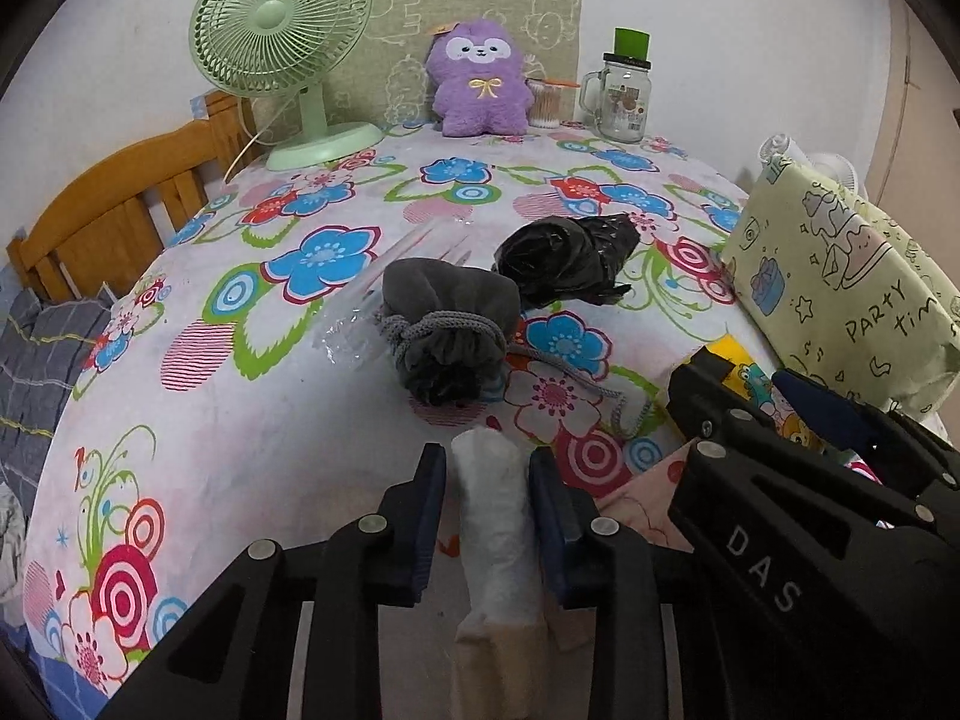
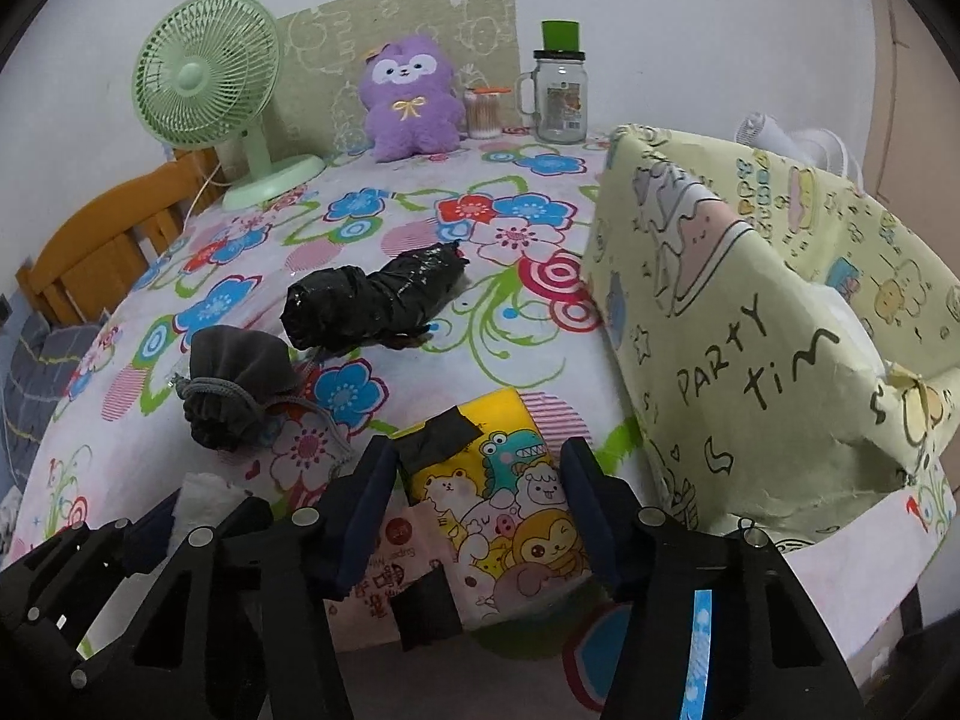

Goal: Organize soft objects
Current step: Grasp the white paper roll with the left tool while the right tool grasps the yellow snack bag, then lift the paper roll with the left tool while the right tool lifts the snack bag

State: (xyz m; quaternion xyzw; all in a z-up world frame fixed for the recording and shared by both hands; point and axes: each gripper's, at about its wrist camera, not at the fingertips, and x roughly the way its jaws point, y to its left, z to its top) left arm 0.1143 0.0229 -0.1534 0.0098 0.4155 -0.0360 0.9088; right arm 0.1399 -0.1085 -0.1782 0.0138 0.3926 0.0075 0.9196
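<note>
At six o'clock on the table, left claw (image 1: 487,516) pinches white roll (image 1: 495,516); right claw (image 2: 474,510), half-open, straddles cartoon packet (image 2: 504,498): close squarely before lifting.

My left tool's camera looks forward and down along its fingers, close over the table's (image 1: 252,468) near edge; my right one sits just beside it, facing likewise. Both share the fan (image 1: 282,18) (image 2: 204,72), purple plush toy (image 1: 477,81) (image 2: 408,102) and wall behind
</note>
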